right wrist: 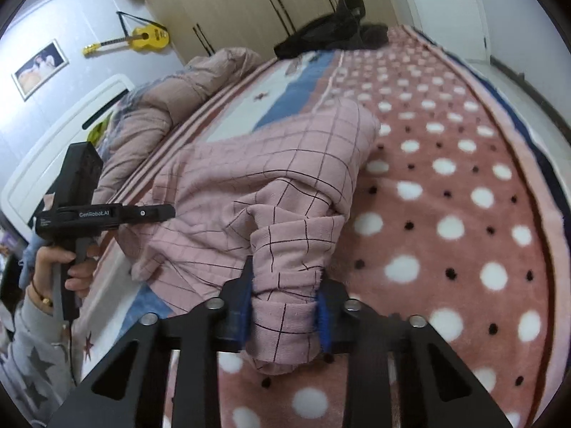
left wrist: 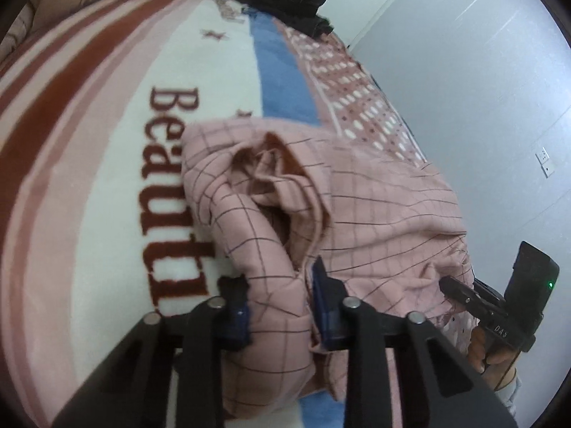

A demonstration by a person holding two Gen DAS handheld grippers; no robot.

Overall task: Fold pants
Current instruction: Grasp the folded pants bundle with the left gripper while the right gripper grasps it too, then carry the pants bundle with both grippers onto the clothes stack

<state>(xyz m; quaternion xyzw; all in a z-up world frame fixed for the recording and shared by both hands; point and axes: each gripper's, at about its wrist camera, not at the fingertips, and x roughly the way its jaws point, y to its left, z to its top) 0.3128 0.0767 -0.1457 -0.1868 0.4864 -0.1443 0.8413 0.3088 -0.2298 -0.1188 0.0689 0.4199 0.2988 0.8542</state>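
Pink checked pants (left wrist: pixel 357 207) lie bunched on the bed blanket (left wrist: pixel 89 164), raised at the near end. My left gripper (left wrist: pixel 276 285) is shut on a fold of the pants at their near edge. My right gripper (right wrist: pixel 285 296) is shut on another bunched end of the pants (right wrist: pixel 249 178), held just above the dotted part of the blanket (right wrist: pixel 446 196). Each gripper shows in the other's view: the right one (left wrist: pixel 460 290) at the pants' right side, the left one (right wrist: pixel 157 212) at their left side.
A dark garment (right wrist: pixel 332 32) lies at the far end of the bed. A pink duvet (right wrist: pixel 160 100) is piled by the headboard. A wardrobe (right wrist: pixel 267 0), a yellow guitar (right wrist: pixel 142 37) and white walls surround the bed.
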